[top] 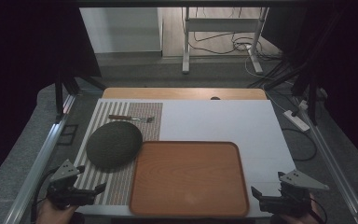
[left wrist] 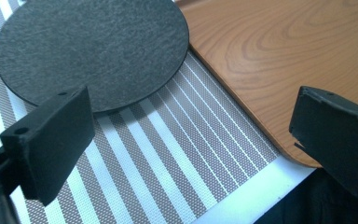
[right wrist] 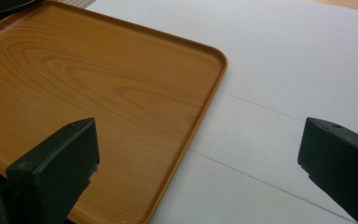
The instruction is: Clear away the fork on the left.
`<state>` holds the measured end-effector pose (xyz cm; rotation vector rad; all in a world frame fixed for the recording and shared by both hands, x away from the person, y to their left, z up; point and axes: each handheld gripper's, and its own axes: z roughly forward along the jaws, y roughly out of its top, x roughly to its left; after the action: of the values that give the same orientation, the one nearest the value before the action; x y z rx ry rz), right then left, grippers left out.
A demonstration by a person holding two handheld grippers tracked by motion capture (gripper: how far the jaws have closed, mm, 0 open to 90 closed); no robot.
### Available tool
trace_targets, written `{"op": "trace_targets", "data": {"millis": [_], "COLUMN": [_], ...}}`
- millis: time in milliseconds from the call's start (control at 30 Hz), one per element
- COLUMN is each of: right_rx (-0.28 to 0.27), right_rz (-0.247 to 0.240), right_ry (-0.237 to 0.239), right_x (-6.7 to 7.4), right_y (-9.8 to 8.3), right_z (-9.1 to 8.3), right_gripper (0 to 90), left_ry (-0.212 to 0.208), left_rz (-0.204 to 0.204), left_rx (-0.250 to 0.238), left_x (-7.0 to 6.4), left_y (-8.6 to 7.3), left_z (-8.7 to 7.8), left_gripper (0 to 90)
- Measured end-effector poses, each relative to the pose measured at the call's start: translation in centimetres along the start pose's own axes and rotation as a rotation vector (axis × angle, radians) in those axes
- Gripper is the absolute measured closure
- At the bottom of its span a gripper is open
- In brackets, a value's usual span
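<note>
Tongs [top: 100, 188] [top: 256, 192] agape, flanking wooden tray [top: 189, 179] beside dark plate [top: 114, 144].

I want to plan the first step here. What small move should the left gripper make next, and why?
Probably ease the left gripper forward toward the dark round plate. Its jaws stand open and hold nothing, the plate lies just ahead on the striped mat, and the wooden tray beside it holds nothing yet.

Rounded-square orange-brown wooden tray [right wrist: 98, 84]: smooth, visible grain, soft sheen. Round dark grey plate [left wrist: 93, 46]: matt, finely pitted, stone-like. Brown-and-white striped placemat [left wrist: 168, 149]: woven mesh, coarse. White tabletop sheet [right wrist: 284, 93]: smooth, matt. Gripper jaws: matt black plastic.
</note>
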<state>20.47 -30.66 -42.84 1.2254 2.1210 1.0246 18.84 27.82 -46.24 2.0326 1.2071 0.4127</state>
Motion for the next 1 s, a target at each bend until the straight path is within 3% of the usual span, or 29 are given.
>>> {"op": "trace_targets", "data": {"millis": [467, 1000], "right_rx": [0.003, 0.001], "right_rz": [-0.01, -0.031], "right_ry": [0.011, 0.014], "right_x": [0.09, 0.26], "right_y": [0.0, 0.0], "right_z": [0.02, 0.01], "right_gripper": [0.0, 0.0], "left_ry": [-0.037, -0.033], "left_rz": [-0.019, -0.014], "left_rx": [0.011, 0.038], "left_x": [0.42, 0.34], "left_y": [0.04, 0.32], "left_z": [0.1, 0.39], "left_gripper": [2.3, 0.0]}}
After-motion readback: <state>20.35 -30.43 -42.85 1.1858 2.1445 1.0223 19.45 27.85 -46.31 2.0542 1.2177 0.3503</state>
